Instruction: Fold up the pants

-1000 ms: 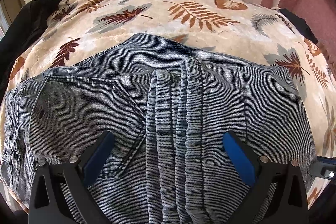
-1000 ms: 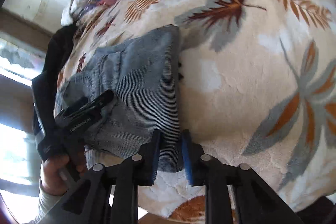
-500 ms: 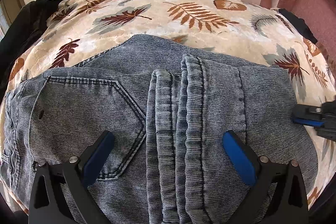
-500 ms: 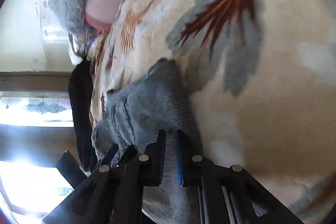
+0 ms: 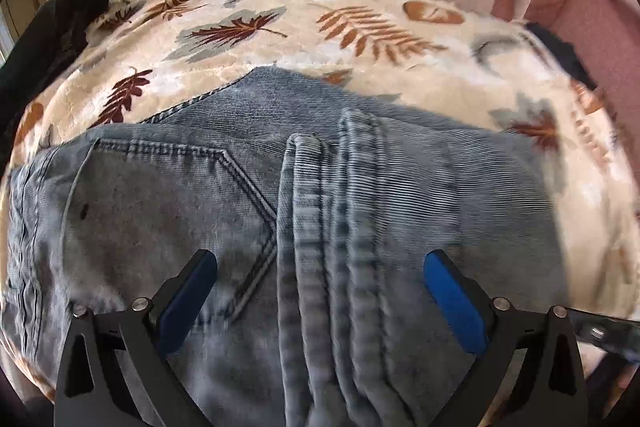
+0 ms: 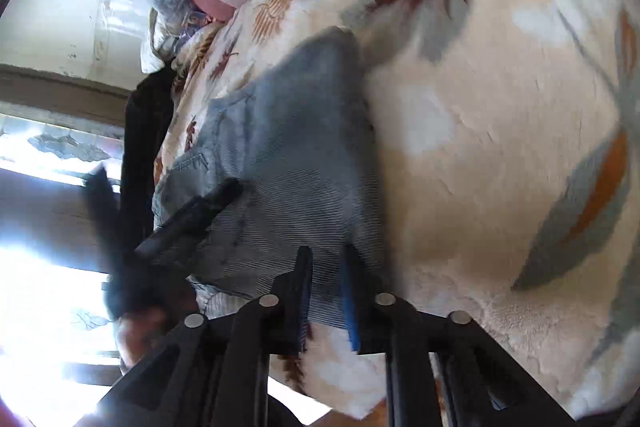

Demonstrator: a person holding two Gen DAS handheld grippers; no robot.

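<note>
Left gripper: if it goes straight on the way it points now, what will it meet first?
Most likely the jeans: the open left gripper points down at their bunched middle seam, fingers either side of it. How close it hangs is unclear.

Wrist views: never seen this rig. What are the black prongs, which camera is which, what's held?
No robot arm here: a person carries a two-finger gripper in each hand, with a fisheye camera on each looking along the fingers. In the left wrist view the left gripper stands wide open over folded jeans lying on a leaf-print blanket. In the right wrist view the right gripper has just been closing, and its blue pads now pinch the jeans' near edge; the left gripper also shows there.
</note>
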